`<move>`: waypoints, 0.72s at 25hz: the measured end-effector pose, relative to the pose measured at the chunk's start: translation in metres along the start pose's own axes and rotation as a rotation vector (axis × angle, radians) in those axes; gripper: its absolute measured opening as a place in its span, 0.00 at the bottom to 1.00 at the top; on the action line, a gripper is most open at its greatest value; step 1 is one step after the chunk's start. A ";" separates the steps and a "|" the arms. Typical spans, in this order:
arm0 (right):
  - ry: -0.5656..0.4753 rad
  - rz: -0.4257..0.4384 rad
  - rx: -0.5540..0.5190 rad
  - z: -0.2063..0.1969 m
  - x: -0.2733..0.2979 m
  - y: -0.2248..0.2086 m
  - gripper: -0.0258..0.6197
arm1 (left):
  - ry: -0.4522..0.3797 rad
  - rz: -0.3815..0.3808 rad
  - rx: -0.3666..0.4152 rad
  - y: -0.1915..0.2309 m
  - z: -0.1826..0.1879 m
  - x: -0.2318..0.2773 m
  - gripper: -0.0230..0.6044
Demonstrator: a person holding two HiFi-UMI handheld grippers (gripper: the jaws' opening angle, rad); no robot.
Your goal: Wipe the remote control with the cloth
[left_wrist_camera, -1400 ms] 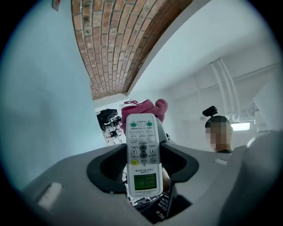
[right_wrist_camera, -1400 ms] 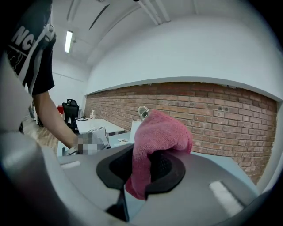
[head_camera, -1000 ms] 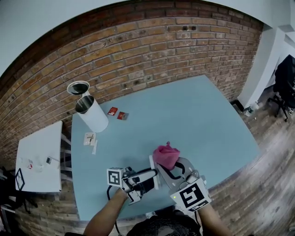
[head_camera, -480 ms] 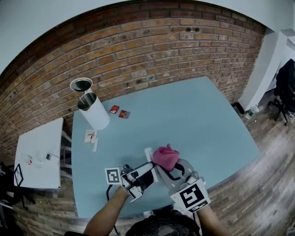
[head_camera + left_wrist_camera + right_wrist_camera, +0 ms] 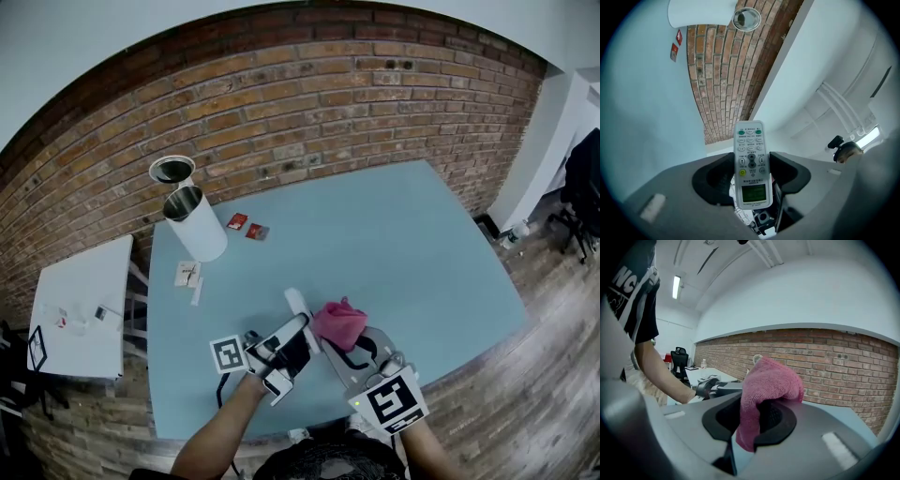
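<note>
A white remote control (image 5: 751,161) with a small green screen is clamped between the jaws of my left gripper (image 5: 751,176), its button end sticking out and tilted upward. In the head view the remote control (image 5: 296,309) pokes up over the blue table (image 5: 403,244), with the left gripper (image 5: 281,349) behind it. A pink cloth (image 5: 766,387) is bunched between the jaws of my right gripper (image 5: 752,420). Seen from the head, the cloth (image 5: 338,323) sits just right of the remote's tip, held by the right gripper (image 5: 352,349). Whether cloth and remote touch I cannot tell.
A white cylindrical bin (image 5: 195,225) lies tipped at the table's far left, a round lid (image 5: 172,170) behind it. Two small red packets (image 5: 247,227) and white cards (image 5: 187,276) lie near it. A white side table (image 5: 80,309) stands to the left, a brick wall (image 5: 309,103) behind.
The left gripper has swung the remote from lying roughly level to pointing up and away, its tip now left of the cloth. The right gripper with the cloth has stayed put.
</note>
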State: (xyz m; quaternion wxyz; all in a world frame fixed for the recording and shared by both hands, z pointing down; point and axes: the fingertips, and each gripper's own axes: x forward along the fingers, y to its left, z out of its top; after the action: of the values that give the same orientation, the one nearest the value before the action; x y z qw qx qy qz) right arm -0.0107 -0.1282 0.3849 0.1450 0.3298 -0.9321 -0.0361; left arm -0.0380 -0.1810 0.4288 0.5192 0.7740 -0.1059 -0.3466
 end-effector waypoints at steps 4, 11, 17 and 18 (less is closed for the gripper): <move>-0.003 0.003 -0.004 -0.004 -0.001 0.001 0.14 | -0.092 0.028 -0.012 0.002 0.014 -0.004 0.41; -0.036 0.027 0.108 -0.004 -0.001 0.007 0.14 | -0.205 0.056 -0.034 0.002 0.031 -0.010 0.41; -0.049 0.036 0.158 -0.008 -0.002 0.010 0.14 | -0.250 0.073 -0.024 0.001 0.038 -0.010 0.41; -0.049 0.036 0.163 -0.009 -0.002 0.010 0.14 | -0.260 0.081 -0.023 0.001 0.039 -0.010 0.41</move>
State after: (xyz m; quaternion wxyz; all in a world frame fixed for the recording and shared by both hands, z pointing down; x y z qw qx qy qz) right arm -0.0125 -0.1189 0.3944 0.0957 0.3226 -0.9411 0.0343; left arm -0.0705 -0.2047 0.4257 0.5234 0.7118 -0.1996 -0.4238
